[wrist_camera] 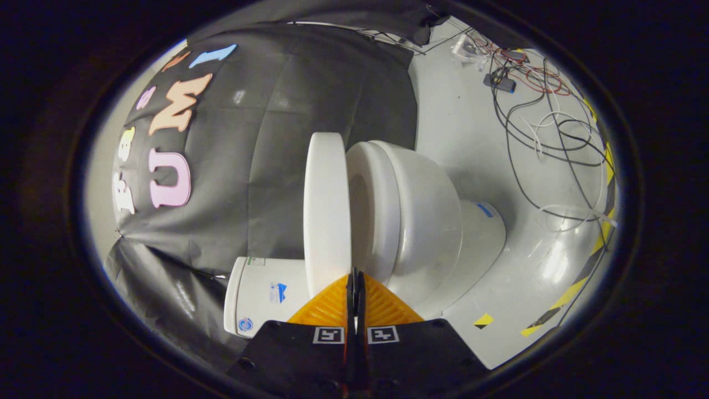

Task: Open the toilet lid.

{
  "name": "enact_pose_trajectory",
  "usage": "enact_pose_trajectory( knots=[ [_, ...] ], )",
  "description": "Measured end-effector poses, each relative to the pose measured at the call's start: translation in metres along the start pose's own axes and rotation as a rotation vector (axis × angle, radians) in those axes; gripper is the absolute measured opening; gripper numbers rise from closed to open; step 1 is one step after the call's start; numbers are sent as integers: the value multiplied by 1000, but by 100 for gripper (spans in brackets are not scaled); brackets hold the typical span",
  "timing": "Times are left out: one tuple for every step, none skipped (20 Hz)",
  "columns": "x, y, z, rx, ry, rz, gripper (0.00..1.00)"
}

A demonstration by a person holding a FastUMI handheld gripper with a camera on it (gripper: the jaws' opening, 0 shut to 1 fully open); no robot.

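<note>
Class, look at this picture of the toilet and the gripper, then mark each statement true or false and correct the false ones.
1. The toilet lid is raised away from the seat. True.
2. The gripper has its fingers spread wide apart. False: the fingers are closed together, their tips at the lid's edge.
3. Loose cables lie on the floor beyond the toilet bowl. True.
4. The tank is black. False: it is white, with small stickers on it.
5. Yellow and black tape marks the floor. True.
</note>
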State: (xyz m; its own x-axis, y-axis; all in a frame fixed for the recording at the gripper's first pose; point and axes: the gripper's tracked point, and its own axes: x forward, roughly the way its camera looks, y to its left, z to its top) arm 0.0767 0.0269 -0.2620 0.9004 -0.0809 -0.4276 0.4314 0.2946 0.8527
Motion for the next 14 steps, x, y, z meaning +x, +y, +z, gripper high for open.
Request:
enact_pose_trajectory(
  knots=[
    [-1, 2, 0, -2, -3, -18, 1],
    [-1, 6, 0, -14, -10, -34, 1],
    [-4, 11, 0, -16, -19, -43, 1],
    [-6, 18, 2, -14, -30, -42, 1],
    [-8, 25, 3, -11, -39, -39, 1],
    [-10, 30, 4, -12, -46, -39, 1],
    [-11, 34, 3, -13, -51, -41, 1],
    [-12, 38, 2, -17, -57, -48, 1],
    [-13, 42, 1, -33, -59, -54, 1],
    [-14, 46, 1, -47, -63, -59, 1],
    [-17, 53, 1, -63, -68, -61, 1],
    [-18, 60, 2, -79, -72, -59, 1],
    [-19, 68, -1, -101, -76, -57, 1],
    [-21, 75, -1, -116, -79, -54, 1]
  ],
)
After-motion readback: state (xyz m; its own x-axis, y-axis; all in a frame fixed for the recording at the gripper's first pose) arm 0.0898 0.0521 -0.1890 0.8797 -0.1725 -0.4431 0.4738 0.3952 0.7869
